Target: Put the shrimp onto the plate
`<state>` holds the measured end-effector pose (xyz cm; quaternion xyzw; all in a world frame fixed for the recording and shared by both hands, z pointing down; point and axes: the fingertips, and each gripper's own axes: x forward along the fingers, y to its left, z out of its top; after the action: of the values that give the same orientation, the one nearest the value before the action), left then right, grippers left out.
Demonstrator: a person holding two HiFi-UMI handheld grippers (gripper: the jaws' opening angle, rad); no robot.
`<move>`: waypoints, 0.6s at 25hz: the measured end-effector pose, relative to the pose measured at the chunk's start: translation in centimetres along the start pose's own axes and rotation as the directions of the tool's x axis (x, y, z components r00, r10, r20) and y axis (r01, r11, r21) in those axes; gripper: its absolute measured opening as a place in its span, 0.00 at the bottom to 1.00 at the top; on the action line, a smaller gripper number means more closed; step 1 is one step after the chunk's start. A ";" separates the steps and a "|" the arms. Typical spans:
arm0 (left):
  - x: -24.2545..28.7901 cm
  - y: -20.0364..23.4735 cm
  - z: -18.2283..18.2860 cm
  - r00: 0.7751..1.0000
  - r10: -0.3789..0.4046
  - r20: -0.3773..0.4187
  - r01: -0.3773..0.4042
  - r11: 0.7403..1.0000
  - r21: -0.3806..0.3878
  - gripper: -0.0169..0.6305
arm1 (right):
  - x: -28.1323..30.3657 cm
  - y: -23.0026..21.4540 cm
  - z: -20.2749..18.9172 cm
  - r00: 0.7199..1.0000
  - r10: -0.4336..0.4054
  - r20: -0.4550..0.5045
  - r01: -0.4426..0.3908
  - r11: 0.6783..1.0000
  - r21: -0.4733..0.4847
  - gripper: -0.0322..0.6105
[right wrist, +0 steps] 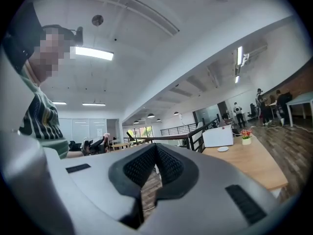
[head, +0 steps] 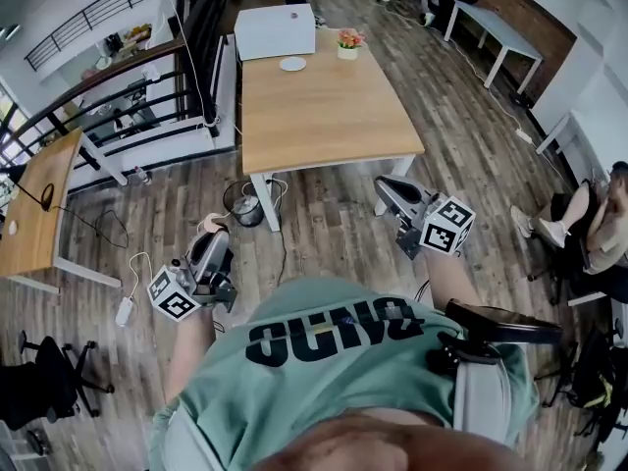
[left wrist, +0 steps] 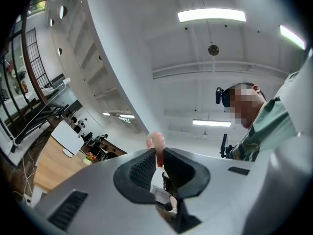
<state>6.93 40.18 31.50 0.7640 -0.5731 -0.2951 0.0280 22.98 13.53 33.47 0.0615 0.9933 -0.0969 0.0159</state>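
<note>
The small pink shrimp is pinched in the left tool, whose two sides squeeze it. The right tool is closed up with nothing inside. The small white round plate lies far off on the light wooden worktop.

Shrimp mostly hidden inside left gripper; distant plate too small for detail; seated person cut by edge

I see the wooden worktop ahead of me. At its far end sit a white box, a white plate just near it, and a flower pot to the right.
</note>
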 end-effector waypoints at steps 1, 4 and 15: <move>1.4 0.0 -0.4 1.000 0.008 -0.003 -0.008 1.000 0.010 0.11 | -0.1 -1.5 0.5 1.000 0.013 0.005 -0.013 1.000 0.001 0.06; 5.1 0.3 -1.3 0.999 0.044 -0.003 -0.043 0.999 0.033 0.11 | -0.5 -5.8 1.3 0.998 0.058 0.013 -0.059 0.998 0.005 0.06; 14.6 1.7 -5.1 0.992 0.119 -0.046 -0.116 0.991 0.059 0.11 | -1.6 -16.6 1.1 0.991 0.133 0.032 -0.135 0.988 0.076 0.06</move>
<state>10.40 25.09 30.26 0.7364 -0.6243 -0.2578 0.0381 22.48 -3.08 35.59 0.1272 0.9821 -0.1351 0.0332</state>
